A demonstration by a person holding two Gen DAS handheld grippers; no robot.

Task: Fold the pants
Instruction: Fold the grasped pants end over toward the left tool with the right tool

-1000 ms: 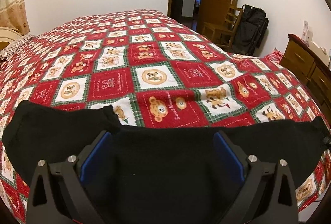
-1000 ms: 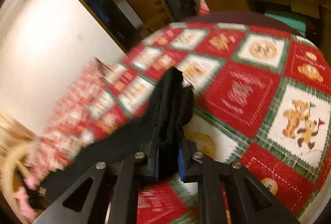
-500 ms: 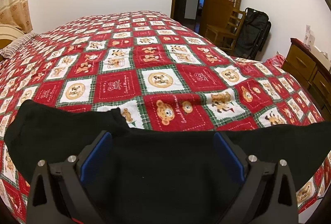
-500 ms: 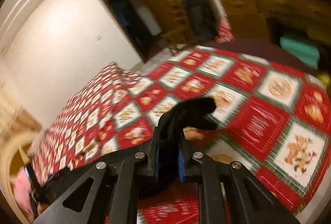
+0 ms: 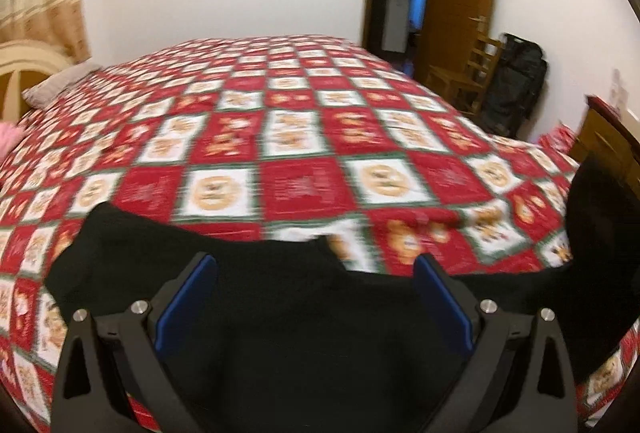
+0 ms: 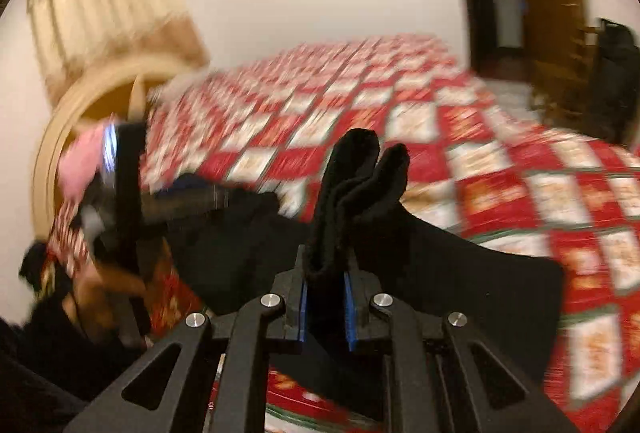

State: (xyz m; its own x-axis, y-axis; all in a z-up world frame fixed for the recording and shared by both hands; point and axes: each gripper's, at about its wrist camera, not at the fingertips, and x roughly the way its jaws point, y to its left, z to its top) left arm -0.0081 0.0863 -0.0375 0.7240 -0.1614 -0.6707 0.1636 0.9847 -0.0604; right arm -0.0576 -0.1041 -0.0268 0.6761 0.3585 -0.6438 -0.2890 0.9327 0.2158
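One leg end of the black pants (image 6: 352,189) is pinched in the right gripper (image 6: 325,307), which has swung from the bed's (image 5: 304,137) right toward the left gripper (image 5: 314,297) — jaws wide over the near cloth — so a fold looks underway.
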